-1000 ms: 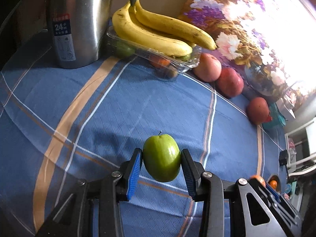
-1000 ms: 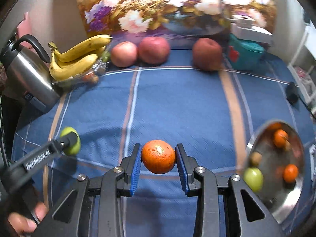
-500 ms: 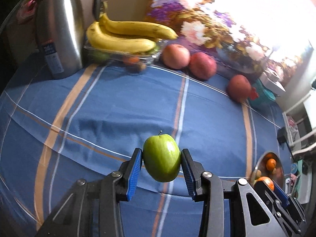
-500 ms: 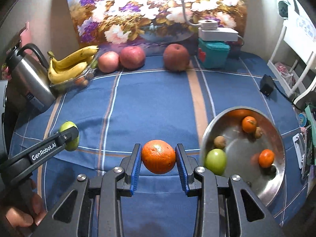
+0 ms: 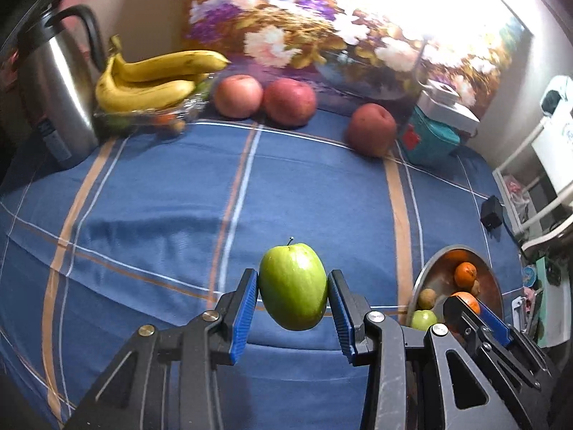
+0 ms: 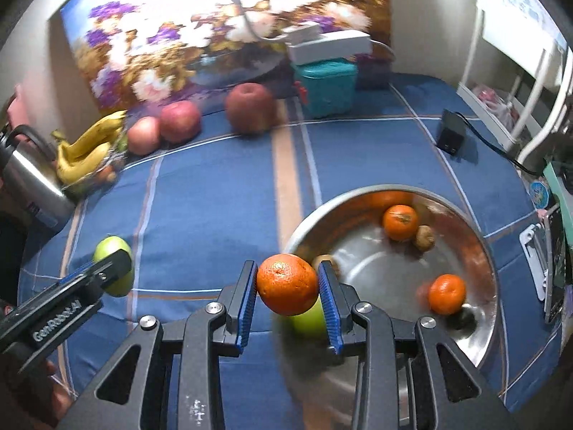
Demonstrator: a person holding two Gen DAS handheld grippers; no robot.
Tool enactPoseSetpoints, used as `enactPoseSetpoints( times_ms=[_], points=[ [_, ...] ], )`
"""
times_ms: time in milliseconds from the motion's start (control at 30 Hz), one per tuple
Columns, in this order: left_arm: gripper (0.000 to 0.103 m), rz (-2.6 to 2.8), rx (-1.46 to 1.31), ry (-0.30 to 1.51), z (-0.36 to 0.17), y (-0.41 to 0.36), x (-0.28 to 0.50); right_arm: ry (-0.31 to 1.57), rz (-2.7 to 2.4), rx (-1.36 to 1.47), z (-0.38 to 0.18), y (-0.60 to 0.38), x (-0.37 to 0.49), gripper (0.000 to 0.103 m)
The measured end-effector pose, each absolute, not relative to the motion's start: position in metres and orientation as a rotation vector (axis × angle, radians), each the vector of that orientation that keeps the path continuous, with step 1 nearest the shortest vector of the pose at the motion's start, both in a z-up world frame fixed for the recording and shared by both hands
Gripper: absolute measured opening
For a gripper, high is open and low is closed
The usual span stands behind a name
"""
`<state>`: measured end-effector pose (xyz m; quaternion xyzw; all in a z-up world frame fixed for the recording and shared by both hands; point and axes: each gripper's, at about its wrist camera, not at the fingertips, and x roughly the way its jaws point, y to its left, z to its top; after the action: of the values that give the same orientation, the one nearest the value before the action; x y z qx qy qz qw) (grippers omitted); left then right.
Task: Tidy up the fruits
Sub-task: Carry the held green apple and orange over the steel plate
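Above bowl (image 6: 480,236) rim at 6 o'clock | right gripper (image 6: 287,284) jaws clamp orange (image 6: 287,284); left gripper (image 5: 293,284) grips green apple (image 5: 293,284) | release inside, low and gently

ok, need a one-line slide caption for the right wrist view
Right gripper holds an orange at the near rim of a steel bowl of fruit; left gripper carries a green apple.

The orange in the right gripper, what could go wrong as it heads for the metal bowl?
The orange hangs at the metal bowl rim; released early, it might strike the rim and roll off. Dropped inside, it could land on the green fruit below. The left gripper, carrying the green apple, may crowd it.
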<state>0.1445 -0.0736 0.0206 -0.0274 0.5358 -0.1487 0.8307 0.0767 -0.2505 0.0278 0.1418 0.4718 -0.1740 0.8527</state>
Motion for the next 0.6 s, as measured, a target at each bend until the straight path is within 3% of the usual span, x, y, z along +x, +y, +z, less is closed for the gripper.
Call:
enactPoseSetpoints(
  times_ms=[600],
  points=[
    [0.043, -0.391, 0.016, 1.073, 0.030, -0.147, 0.127, 0.959, -0.432, 0.320, 0.035, -0.301, 0.051, 0.036]
  ],
)
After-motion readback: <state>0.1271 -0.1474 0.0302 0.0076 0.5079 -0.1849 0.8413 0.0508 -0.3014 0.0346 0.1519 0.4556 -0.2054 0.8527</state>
